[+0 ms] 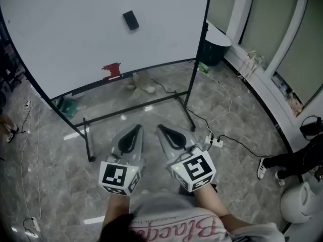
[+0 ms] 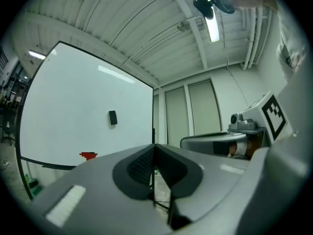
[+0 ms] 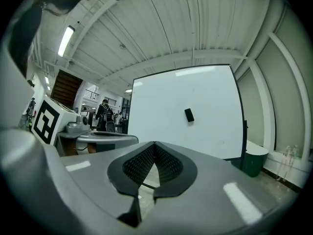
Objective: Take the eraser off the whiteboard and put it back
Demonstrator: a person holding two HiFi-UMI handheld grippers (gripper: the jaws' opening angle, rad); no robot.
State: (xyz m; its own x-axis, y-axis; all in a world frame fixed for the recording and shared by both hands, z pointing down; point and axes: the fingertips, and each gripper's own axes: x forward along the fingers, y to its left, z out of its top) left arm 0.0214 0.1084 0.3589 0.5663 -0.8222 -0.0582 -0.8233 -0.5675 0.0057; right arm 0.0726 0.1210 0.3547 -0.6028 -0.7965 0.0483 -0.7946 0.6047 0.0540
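Black eraser (image 1: 130,20) on top-cropped whiteboard (image 1: 70,34), left claw (image 1: 138,128) closed, right claw (image 1: 160,127) closed, both empty

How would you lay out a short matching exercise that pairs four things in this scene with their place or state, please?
Things:
1. eraser
2. dark bin
3. power strip
4. right gripper

Place or state:
A. standing on the floor beyond the board's right post
B. stuck on the face of the whiteboard
C. shut, with nothing between its jaws
D. lying on the floor, just right of the right gripper in the head view

Pairs: 1-B, 2-A, 3-D, 4-C
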